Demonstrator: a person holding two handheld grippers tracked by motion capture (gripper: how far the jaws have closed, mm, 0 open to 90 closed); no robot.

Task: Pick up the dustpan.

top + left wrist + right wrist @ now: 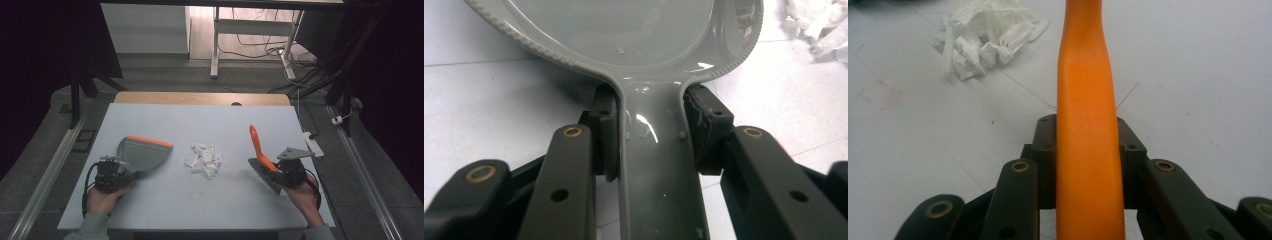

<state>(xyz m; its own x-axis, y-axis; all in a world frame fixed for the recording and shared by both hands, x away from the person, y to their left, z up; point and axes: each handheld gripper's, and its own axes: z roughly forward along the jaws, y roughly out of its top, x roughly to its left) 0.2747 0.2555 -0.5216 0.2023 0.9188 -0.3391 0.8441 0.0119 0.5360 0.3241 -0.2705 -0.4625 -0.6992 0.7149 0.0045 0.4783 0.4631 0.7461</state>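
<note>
A grey dustpan [142,152] with an orange front lip lies on the white table [165,200] at the left. My left gripper [120,175] is shut on its grey handle [659,165], both pads pressed against the sides. At the right, my right gripper [280,175] is shut on a brush [262,157] with an orange handle [1088,150] and grey bristles; the handle points up and away from me. A pile of torn white paper scraps [204,159] lies between the two tools, also seen as scraps [983,40] at the upper left of the right gripper view.
The table's wooden far edge [200,98] borders a floor with white desk legs [215,50] and cables. A white power strip [314,144] lies just off the table's right side. Metal rails run along both sides.
</note>
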